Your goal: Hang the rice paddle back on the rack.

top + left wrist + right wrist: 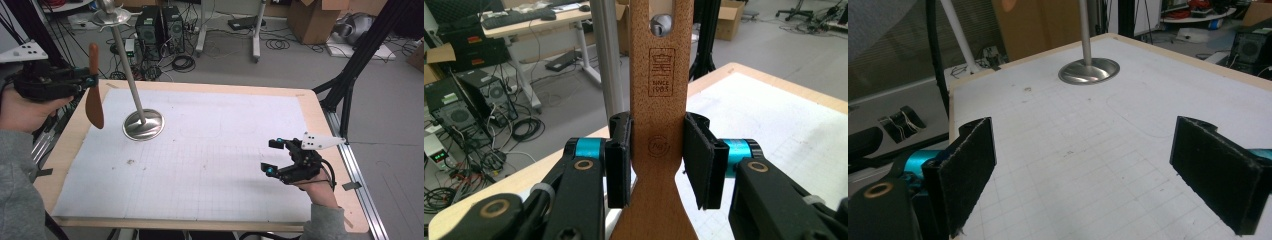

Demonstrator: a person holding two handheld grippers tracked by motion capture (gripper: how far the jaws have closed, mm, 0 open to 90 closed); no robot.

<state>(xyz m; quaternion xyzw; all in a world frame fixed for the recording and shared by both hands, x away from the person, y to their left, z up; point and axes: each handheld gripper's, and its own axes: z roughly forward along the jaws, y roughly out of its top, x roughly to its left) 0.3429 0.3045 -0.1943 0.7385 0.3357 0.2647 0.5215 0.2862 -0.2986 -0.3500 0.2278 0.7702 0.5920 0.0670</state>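
Metal stand [143, 124] beside held spatula [94, 95]

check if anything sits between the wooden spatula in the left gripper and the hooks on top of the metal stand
Nothing visible does. The wooden spatula, clamped in the left gripper, hangs left of the metal stand, with open air up to its top.

Pale wooden desk [320, 117] with rounded corners, white gridded mat [210, 160] spread over most of its top, round metal base of a stand [143, 125] sitting on the mat near the far left, small dark smudge [131, 161] on the mat
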